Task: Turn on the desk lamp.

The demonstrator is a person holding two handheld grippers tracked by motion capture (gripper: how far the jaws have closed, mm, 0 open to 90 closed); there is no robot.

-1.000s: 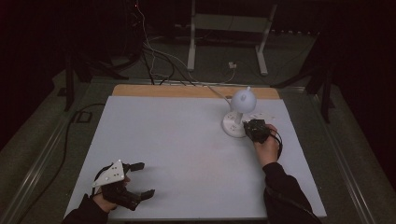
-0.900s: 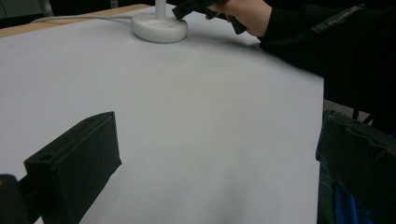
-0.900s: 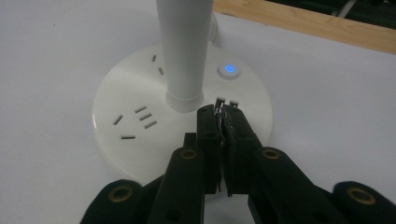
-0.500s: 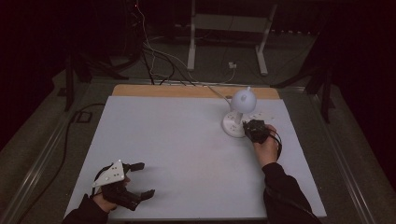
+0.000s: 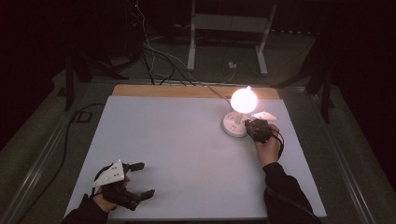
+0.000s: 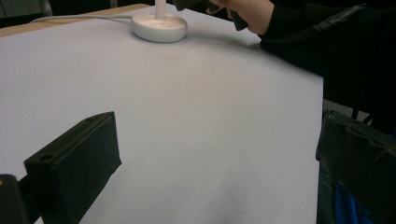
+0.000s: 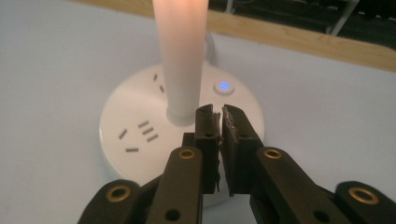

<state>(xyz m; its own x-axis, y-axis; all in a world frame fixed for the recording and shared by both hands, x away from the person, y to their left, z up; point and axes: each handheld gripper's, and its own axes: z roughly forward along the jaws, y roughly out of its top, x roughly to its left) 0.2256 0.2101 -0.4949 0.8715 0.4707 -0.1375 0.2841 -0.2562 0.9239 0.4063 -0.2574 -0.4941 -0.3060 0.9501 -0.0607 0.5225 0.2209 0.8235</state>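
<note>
**Lamp lit, right gripper at its base**

The lamp [image 5: 240, 114] glows at the far right of the white table [image 5: 177, 154], a blue light on its round base [image 7: 140, 140]. The right gripper [image 7: 218, 119], jaws pressed together and empty, hovers over that base, the forearm stretched forward. The left gripper [image 5: 140, 179] rests at the near left corner, jaws spread wide, pointing right.

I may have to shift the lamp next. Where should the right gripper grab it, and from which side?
Grip the lamp by its slim upright stem, just above the round base. Come in level from the person's side, where the right gripper already sits, jaws shut. The base looks too wide and flat; the lit globe may be hot.
</note>
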